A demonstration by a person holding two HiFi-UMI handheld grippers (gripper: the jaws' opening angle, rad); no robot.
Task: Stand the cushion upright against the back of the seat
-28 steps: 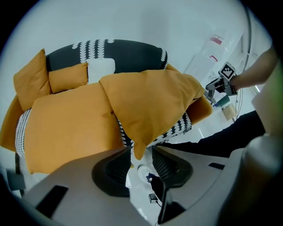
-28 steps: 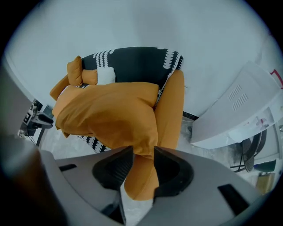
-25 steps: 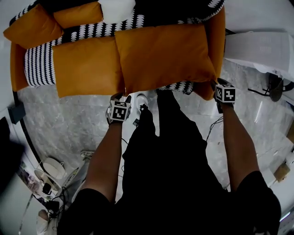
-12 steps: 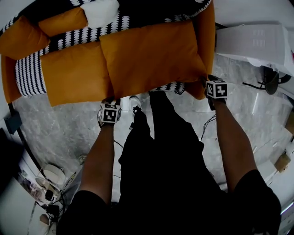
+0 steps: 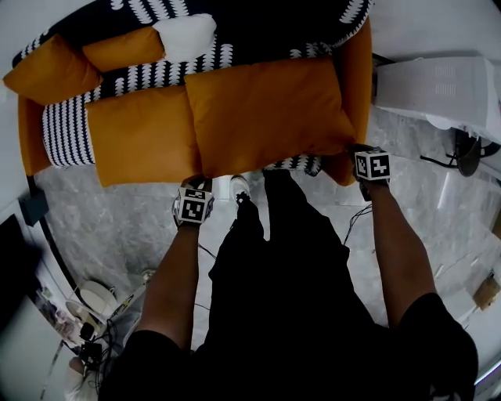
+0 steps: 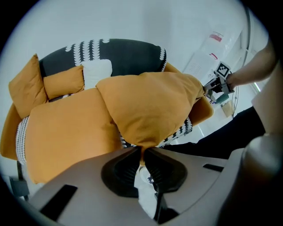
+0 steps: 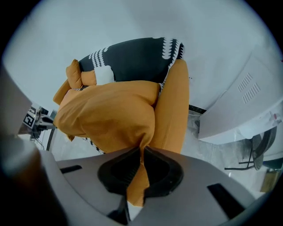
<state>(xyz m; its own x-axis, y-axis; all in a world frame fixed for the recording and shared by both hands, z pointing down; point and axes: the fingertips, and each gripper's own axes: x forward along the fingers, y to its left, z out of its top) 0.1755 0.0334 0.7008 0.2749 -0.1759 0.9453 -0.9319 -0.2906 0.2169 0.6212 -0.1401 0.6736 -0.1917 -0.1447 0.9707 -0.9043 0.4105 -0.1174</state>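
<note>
Each gripper view showed its own jaws just closed on a front corner of the orange cushion (image 6: 150, 110): the left gripper (image 6: 142, 152) pinched the left corner, the right gripper (image 7: 142, 154) the right. Only the head view showed the cushion lying on the sofa seat (image 5: 66, 133), with the black backrest (image 5: 258, 19) beyond it.

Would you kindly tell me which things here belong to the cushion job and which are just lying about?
Job in hand:
large orange cushion, its near corners pinched by the left gripper and right gripper, whose jaws have just been closing on it; black seat back.

Lying about:
flat orange cushion; white pillow; small orange pillow; orange corner pillow; white vented unit.
</note>
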